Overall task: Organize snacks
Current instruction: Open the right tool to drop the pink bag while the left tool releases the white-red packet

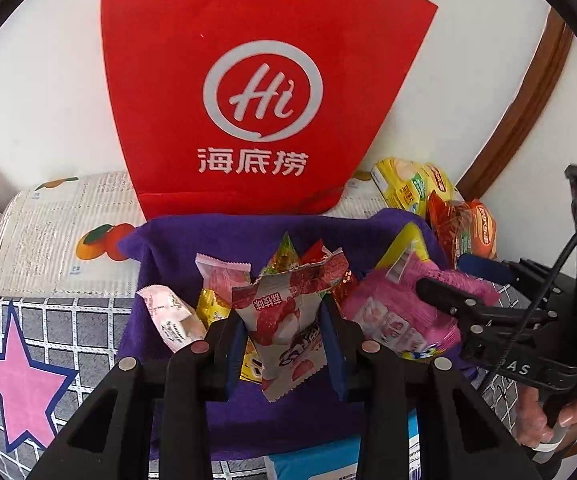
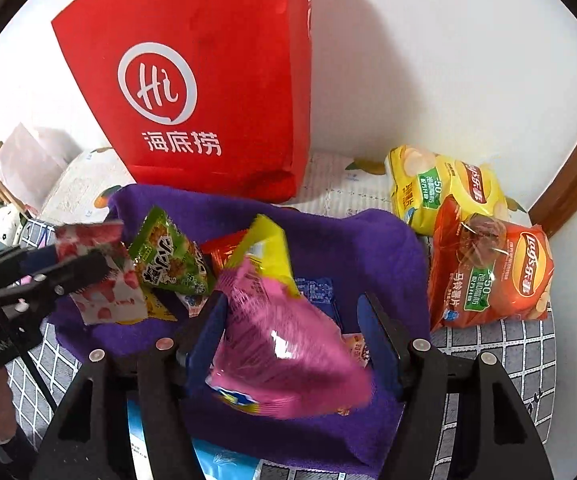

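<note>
Lychee-print packet (image 1: 284, 328) sits pinched in my left claw (image 1: 286, 344) above the purple towel (image 1: 176, 248) for sorting, while my right claw (image 2: 292, 344) stands half open around the pink bag (image 2: 284, 344), its pads apparently off it.

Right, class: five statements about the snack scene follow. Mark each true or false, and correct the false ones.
1. The left tongs are shut on a strawberry-print packet. True.
2. The red paper bag lies flat on the purple towel. False: it stands upright behind the towel, against the wall.
3. Two Lay's chip bags, yellow and orange, sit beside the towel. True.
4. The pink packet sits between the right tongs' jaws. True.
5. The pink star is printed on the red bag. False: it is on the grey checked cloth.
</note>
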